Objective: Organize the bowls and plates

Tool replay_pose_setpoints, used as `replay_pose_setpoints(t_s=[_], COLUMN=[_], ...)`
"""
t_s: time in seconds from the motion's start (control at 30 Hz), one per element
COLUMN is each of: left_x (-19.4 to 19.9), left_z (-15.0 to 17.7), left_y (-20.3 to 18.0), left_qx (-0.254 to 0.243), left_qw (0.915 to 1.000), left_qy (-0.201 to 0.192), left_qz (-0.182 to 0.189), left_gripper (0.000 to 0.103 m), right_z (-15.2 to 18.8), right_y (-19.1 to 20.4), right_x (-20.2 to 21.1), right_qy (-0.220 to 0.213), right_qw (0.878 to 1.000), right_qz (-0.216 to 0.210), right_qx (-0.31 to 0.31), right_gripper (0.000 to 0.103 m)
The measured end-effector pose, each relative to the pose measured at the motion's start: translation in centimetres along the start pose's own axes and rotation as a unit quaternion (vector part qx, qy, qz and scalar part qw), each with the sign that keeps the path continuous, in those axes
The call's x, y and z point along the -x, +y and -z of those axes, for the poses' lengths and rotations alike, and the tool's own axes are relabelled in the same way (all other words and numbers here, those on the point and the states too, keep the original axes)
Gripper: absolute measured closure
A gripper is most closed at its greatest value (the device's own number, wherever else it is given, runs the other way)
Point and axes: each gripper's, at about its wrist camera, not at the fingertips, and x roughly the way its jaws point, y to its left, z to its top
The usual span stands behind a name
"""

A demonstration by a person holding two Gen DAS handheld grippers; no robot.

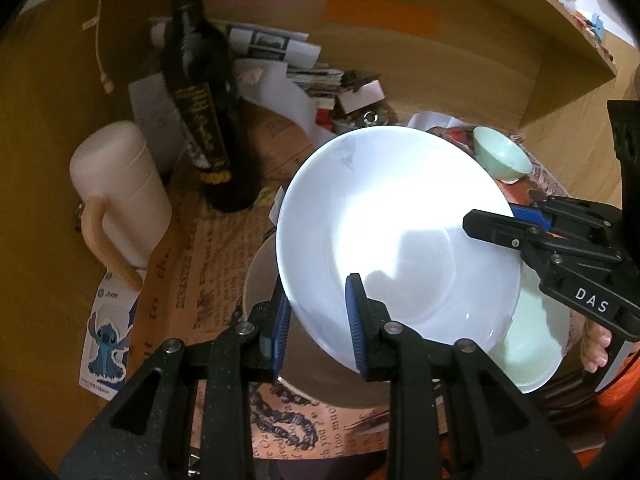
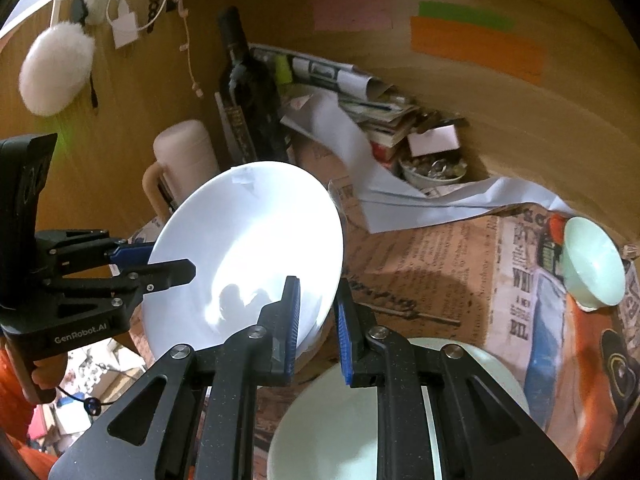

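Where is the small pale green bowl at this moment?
The small pale green bowl stands upside down on the newspaper-covered table, far right in the right wrist view; in the left wrist view it sits behind the held round white plate.

Beige plate [image 1: 260,280] mostly behind white plate [image 1: 384,216]

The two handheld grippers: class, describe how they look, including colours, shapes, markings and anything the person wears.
Both the left gripper and right gripper are black, angular, with silver bolts and ribbed blue pads. One reads DAS, the other GenRobot.AI. An orange sleeve shows.
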Motion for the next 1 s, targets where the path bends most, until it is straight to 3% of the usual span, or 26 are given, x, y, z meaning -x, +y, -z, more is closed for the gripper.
replay_pose_setpoints(t_s=[0.33, 0.77, 1.0], left_x=[-0.8, -1.5, -2.0], left_z=[1.3, 1.5, 1.4], left_y=[1.5, 1.6, 2.2], left_qx=[0.014, -0.006, -0.002], left_qw=[0.9997, 0.9991, 0.9989], left_qy=[0.014, 0.012, 0.019], left_qz=[-0.012, -0.04, -0.043], left_gripper=[0.076, 0.076, 0.076], right_z=[0.8, 1.4, 1.4], right_y=[0.8, 0.9, 1.0], right_x=[-2.4, -4.4, -4.6], right_qy=[0.033, 0.068, 0.064], right_qw=[0.999, 0.997, 0.998], right_qz=[-0.017, -0.026, -0.021], right_qx=[-0.002, -0.008, 0.003], right_gripper=[0.088, 0.087, 0.084])
